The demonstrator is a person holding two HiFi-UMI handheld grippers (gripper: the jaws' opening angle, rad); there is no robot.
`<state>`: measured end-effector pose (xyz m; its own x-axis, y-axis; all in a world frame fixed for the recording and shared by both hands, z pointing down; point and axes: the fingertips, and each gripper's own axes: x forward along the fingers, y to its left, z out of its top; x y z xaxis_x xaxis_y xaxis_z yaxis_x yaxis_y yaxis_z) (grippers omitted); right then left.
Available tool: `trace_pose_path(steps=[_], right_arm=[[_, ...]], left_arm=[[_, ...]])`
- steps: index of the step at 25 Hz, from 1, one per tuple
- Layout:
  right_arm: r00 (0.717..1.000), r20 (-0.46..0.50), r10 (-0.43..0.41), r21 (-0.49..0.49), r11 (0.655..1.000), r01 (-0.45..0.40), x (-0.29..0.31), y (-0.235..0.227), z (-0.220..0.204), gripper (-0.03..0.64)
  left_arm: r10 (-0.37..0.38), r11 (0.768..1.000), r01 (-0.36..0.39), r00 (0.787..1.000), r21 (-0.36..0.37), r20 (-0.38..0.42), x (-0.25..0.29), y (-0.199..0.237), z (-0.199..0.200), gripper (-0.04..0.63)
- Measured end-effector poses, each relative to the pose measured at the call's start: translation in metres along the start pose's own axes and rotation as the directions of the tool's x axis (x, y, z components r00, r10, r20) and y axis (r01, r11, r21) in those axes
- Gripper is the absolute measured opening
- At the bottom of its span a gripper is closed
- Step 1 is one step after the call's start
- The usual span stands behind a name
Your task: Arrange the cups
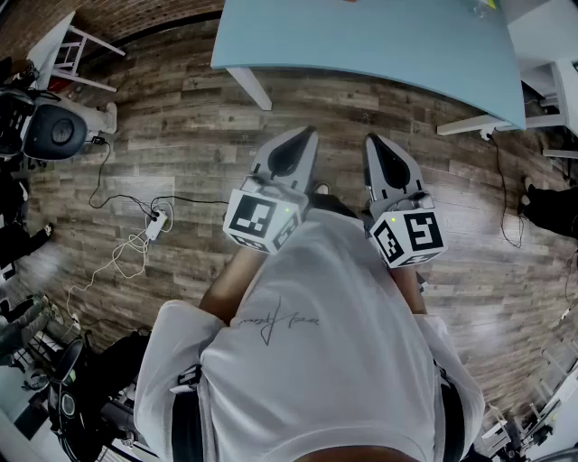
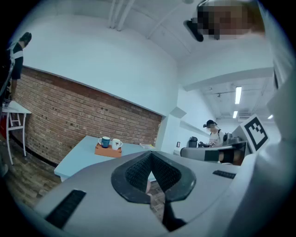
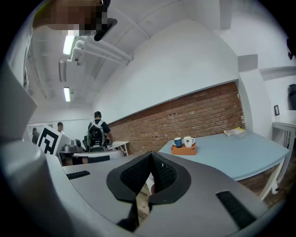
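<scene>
Cups are in neither claw. Nearest, at the lower centre of each gripper view, the left gripper and the right gripper have their ribbed pads pressed together with nothing between them, only a sliver of floor past the tips. Clenched and empty reads to me as a carrying pose, since nothing is within reach to take. In the head view both sit side by side at centre frame, just ahead of the person's white shirt. They point toward the table at the top of the frame, with bare wood floor between, so I judge the approach is not yet made. On the table, mid-frame in both gripper views, the blue cup and the white cup stand close together on an orange block, with the brick wall behind. They are probably grouped there as the set to be arranged. Whether the block is a tray or a box, whether the cups touch, and what is printed on the white one are too small to tell. The head view cuts the tabletop off at its upper edge and shows no cups, only a yellowish scrap at upper right that I cannot identify. Farthest back, small figures stand by desks.
</scene>
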<state>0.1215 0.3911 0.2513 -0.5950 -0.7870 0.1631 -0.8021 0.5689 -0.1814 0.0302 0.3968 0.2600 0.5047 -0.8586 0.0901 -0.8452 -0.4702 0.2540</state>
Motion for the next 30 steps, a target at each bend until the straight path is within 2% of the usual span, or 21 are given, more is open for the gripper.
trace_pose_path(steps=[9,15,25,30], right_arm=[[1.000,-0.012,0.005,0.015,1.000,-0.005,-0.002,0.001,-0.001,0.018],[1.000,-0.020,0.017,0.075,0.997,-0.015,0.000,0.003,-0.007,0.020],[1.000,-0.022,-0.010,0.091,0.996,0.012,0.032,-0.029,0.007,0.020],[0.999,-0.032,-0.025,0.096,0.995,0.028,0.060,-0.050,0.015,0.020]], left_arm=[[0.012,1.000,-0.012,1.000,-0.003,-0.003,0.007,-0.006,0.003,0.007],[0.006,1.000,-0.007,1.000,-0.018,-0.021,0.012,-0.004,-0.002,0.006],[-0.046,0.998,0.045,0.999,-0.047,-0.025,0.065,0.004,0.008,0.007],[-0.040,0.998,0.039,0.999,-0.046,-0.020,0.094,0.022,0.017,0.008]])
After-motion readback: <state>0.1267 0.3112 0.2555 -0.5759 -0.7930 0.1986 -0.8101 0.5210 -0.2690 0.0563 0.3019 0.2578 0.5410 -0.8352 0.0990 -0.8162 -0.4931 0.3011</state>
